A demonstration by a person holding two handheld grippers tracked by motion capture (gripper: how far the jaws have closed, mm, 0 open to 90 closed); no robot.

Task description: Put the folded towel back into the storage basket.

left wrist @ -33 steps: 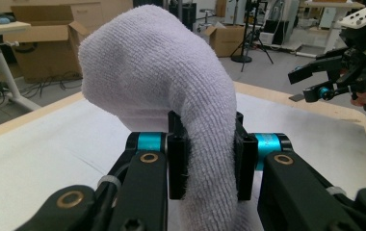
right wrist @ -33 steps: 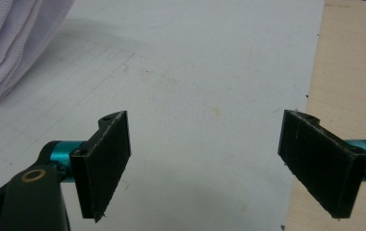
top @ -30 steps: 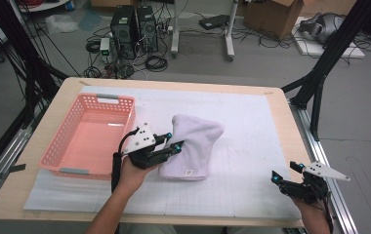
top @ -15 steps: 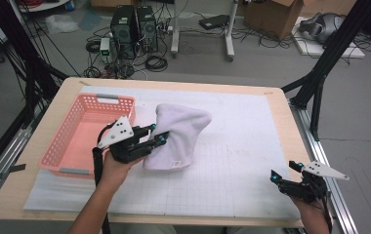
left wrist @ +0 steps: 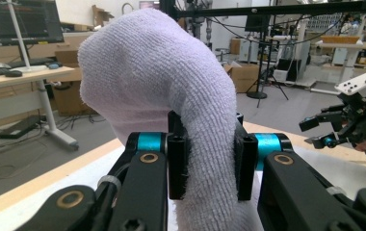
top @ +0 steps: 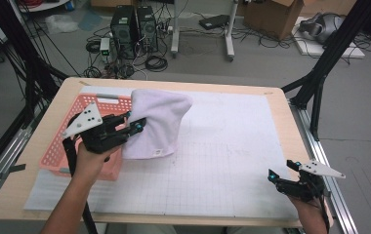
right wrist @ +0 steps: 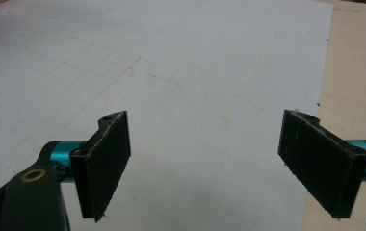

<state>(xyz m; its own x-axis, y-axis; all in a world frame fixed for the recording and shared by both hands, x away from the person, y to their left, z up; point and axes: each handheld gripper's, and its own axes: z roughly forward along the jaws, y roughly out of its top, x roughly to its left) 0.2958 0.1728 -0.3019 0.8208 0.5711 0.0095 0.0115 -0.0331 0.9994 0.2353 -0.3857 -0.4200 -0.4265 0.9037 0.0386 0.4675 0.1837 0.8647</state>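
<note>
A pale lilac folded towel [top: 156, 122] hangs in the air over the right edge of the pink basket [top: 61, 148]. My left gripper [top: 137, 126] is shut on its left side; in the left gripper view the towel [left wrist: 162, 86] drapes over and between the two black jaws. My right gripper [top: 283, 170] rests near the table's front right corner, held by a hand. In the right gripper view my right gripper [right wrist: 205, 163] is open, its pads [right wrist: 104, 161] wide apart with only the white gridded mat [right wrist: 171, 72] beneath them.
The white gridded mat [top: 222, 151] covers most of the wooden table [top: 281, 112]. Beyond the far edge stand computer towers [top: 134, 24], cables and black frame legs [top: 320, 63]. The right gripper [left wrist: 349, 120] appears far off in the left gripper view.
My left gripper has carried the towel to the left and lifted it, from the middle of the mat to the basket's right edge. The right gripper has stayed in place.
</note>
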